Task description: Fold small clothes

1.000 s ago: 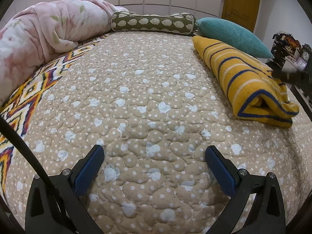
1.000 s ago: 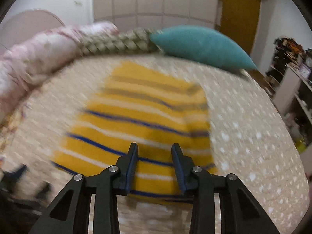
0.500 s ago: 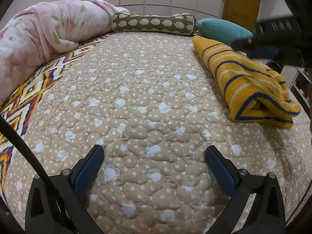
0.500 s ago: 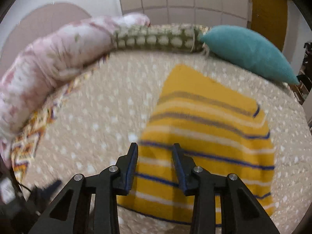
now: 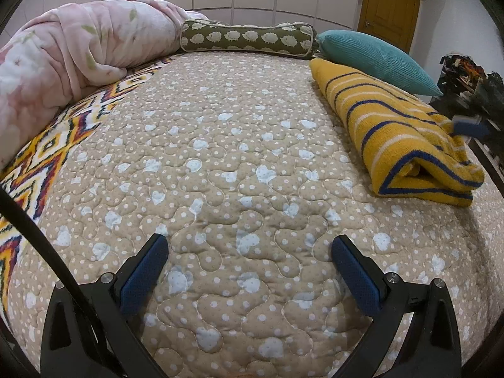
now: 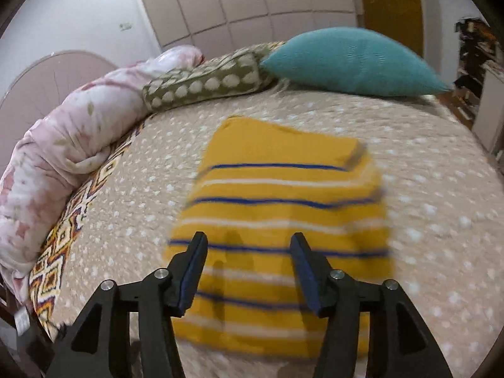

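A folded yellow sweater [image 5: 400,138] with blue and white stripes lies on the right side of the bed. It also fills the middle of the right wrist view [image 6: 283,220], which is blurred. My right gripper [image 6: 249,245] is open and empty, hovering just above the sweater's near half; one blue fingertip [image 5: 469,127] shows in the left wrist view by the sweater's right edge. My left gripper [image 5: 249,252] is open and empty, low over the bare beige quilt [image 5: 220,157], well to the left of the sweater.
A pink floral duvet [image 5: 72,56] lies rolled along the left edge. A green bolster [image 5: 249,39] and a teal cushion [image 5: 375,58] lie at the head of the bed. Shelves with clutter [image 5: 463,69] stand beyond the bed's right edge.
My right gripper has opened wider and swung over the sweater, dropping closer to it. The left gripper has not moved. The sweater lies as before.
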A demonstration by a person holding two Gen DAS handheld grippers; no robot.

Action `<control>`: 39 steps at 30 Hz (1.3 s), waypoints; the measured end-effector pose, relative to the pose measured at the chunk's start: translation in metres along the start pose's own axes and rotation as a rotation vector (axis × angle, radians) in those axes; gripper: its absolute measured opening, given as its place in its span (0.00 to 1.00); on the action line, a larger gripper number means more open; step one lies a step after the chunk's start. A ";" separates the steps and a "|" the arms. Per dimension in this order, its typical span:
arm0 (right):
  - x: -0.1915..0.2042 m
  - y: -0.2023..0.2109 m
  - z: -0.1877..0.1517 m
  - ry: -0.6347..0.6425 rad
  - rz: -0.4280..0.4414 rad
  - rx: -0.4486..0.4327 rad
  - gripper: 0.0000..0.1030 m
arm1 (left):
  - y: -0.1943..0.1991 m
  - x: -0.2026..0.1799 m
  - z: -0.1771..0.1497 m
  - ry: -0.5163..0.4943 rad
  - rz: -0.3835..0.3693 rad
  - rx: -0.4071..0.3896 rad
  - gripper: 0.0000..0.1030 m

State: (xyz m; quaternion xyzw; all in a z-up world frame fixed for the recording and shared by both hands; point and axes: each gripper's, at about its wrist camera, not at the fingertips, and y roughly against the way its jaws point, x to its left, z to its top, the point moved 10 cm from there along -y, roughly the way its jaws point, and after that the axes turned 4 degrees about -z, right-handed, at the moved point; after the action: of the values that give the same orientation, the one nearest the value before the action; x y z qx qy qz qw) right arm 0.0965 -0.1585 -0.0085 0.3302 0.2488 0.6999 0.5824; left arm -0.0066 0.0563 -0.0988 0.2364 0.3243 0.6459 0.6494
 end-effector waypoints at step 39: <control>-0.079 0.061 -0.137 0.050 -0.274 0.006 0.73 | 0.049 -0.070 -0.024 -0.025 0.031 0.065 1.00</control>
State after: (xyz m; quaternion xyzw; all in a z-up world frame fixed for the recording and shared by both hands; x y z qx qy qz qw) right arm -0.0379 -0.2427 -0.0674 0.2772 0.3082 0.6210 0.6653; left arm -0.0548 -0.0134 -0.0716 0.2706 0.3334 0.6419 0.6353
